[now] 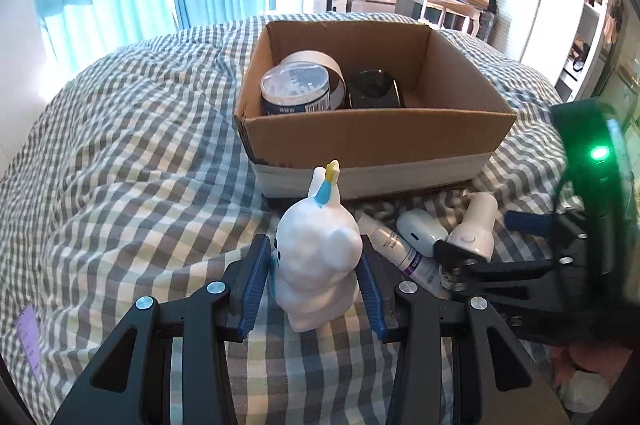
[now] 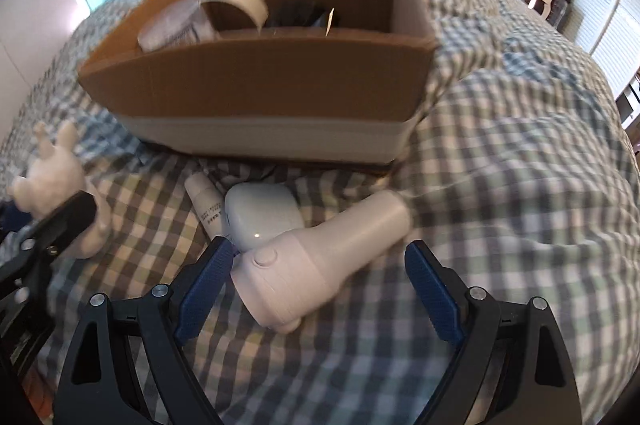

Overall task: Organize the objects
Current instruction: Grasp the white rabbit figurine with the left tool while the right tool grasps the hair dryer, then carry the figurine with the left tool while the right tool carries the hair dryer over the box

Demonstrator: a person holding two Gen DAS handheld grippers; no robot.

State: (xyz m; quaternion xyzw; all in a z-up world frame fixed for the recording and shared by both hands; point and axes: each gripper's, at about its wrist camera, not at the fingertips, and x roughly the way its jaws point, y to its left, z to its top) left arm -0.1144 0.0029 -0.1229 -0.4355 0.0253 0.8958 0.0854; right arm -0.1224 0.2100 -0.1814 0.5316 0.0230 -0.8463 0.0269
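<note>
With our left gripper [image 1: 314, 281] bracketing the white bunny figurine [image 1: 318, 249] on the checked bedspread [image 1: 120, 165] — jaws apart, pads not yet pinching — we close squarely on its body, while our right gripper [image 2: 316, 289] gapes around the white dryer-shaped gadget [image 2: 316, 257], before lifting toward the cardboard box [image 1: 372, 141].

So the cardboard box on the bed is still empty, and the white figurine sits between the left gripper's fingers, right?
Not quite: the box is not empty. The left wrist view shows a tape roll, a clear-lidded tub and a dark object inside. The rest holds: the figurine sits between the left hand-held gripper fingers, on the bed.
</note>
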